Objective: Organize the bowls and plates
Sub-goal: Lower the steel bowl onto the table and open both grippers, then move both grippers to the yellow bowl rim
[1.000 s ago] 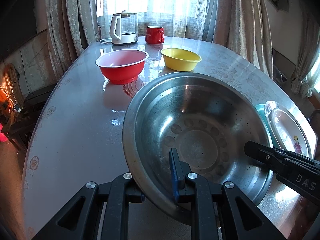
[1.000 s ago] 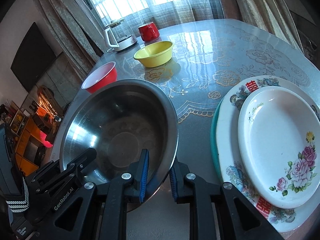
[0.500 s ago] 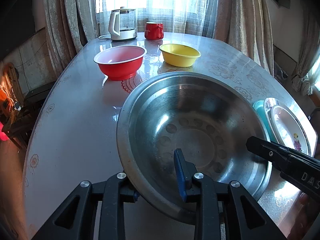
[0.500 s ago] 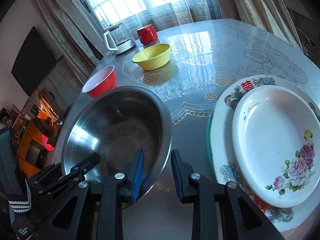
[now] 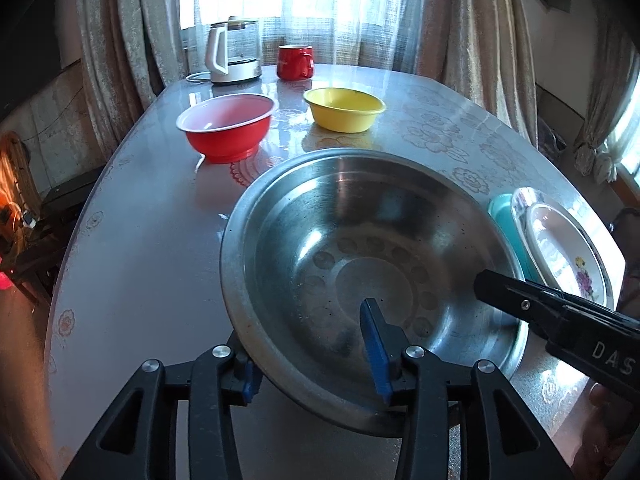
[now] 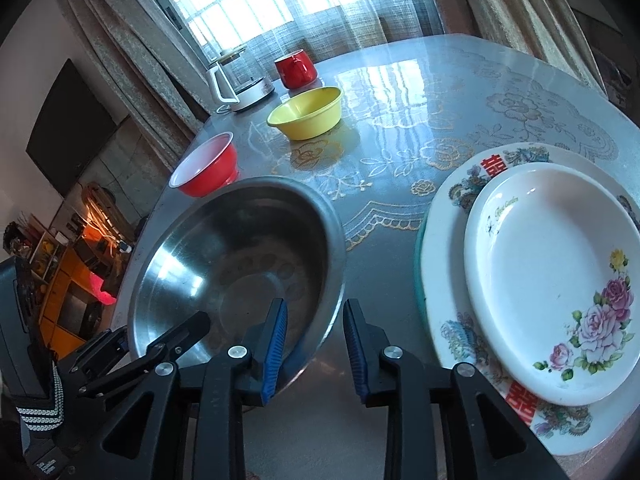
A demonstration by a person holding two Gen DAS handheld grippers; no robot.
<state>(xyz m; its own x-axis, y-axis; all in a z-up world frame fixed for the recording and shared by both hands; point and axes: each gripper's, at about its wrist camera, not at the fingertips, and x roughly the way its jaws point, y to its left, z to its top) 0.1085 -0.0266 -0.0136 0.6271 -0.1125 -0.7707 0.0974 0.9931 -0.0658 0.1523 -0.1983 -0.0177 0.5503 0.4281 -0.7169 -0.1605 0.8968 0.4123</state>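
A large steel bowl [image 5: 360, 248] sits on the table; it also shows in the right wrist view [image 6: 236, 256]. My left gripper [image 5: 314, 364] is open, its jaws wide apart astride the bowl's near rim. My right gripper [image 6: 314, 340] is open too, its jaws astride the bowl's right rim without pinching it. A red bowl [image 5: 226, 130] and a yellow bowl [image 5: 344, 108] stand farther back. A stack of plates [image 6: 548, 276], a small white floral plate on a larger patterned one on a teal one, lies to the right.
A glass kettle [image 5: 234, 54] and a red mug [image 5: 295, 62] stand at the table's far end by the curtains. The table edge [image 5: 64, 280] runs along the left. The lace-patterned table top [image 6: 420, 120] stretches between bowls and plates.
Both grippers opened from their hold on the steel bowl's rim. The bowl came down from its tilt and now rests flatter on the table.
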